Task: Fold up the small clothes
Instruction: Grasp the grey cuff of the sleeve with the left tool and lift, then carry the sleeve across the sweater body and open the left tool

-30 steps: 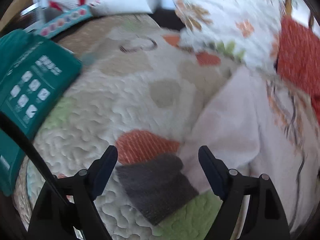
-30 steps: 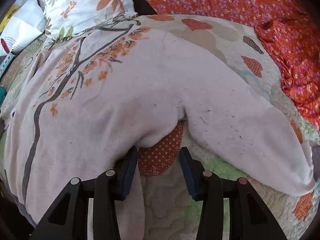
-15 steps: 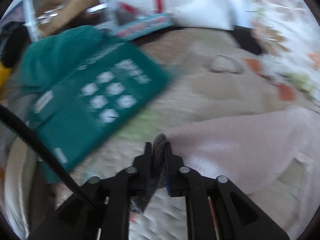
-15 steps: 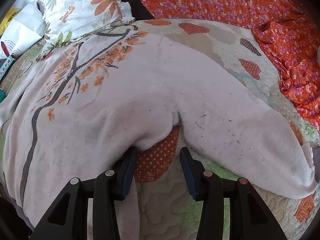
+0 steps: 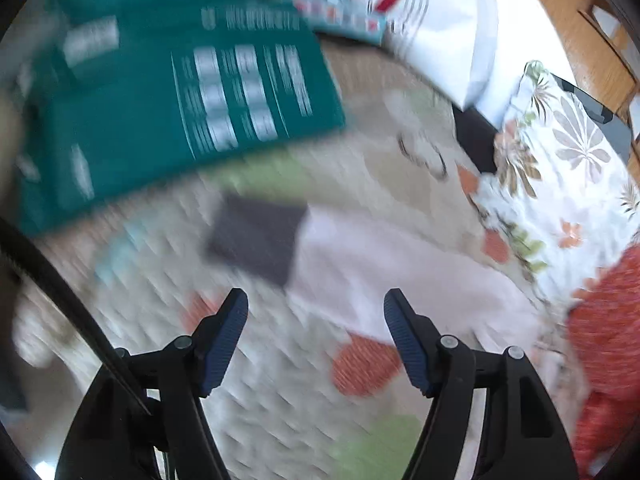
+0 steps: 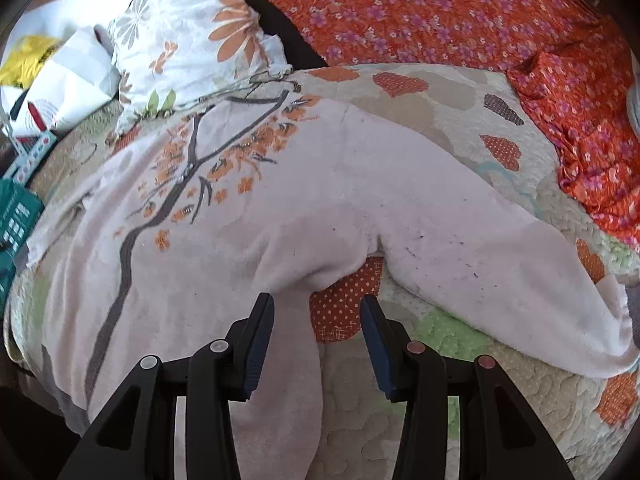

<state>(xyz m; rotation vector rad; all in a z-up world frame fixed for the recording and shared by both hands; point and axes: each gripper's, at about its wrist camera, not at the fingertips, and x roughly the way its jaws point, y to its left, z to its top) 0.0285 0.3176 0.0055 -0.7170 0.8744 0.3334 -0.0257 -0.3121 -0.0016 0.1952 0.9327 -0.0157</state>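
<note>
- Left gripper (image 5: 316, 320): fingers spreading wider over the quilt (image 5: 280, 380), nothing between them; the view is blurred.
- Right gripper (image 6: 317, 320): fingers spread, pinching nothing, one at the pink garment's (image 6: 320, 184) edge.
- The quilted bed cover carries a green box (image 5: 160, 112), a floral pillow (image 6: 188, 40) and an orange flowered cloth (image 6: 440, 12).
- The garment lies flat on the quilt, with a tree print and a grey cuff (image 5: 256, 236).

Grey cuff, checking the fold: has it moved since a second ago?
Yes. The grey cuff now lies released, closer to the teal package.
</note>
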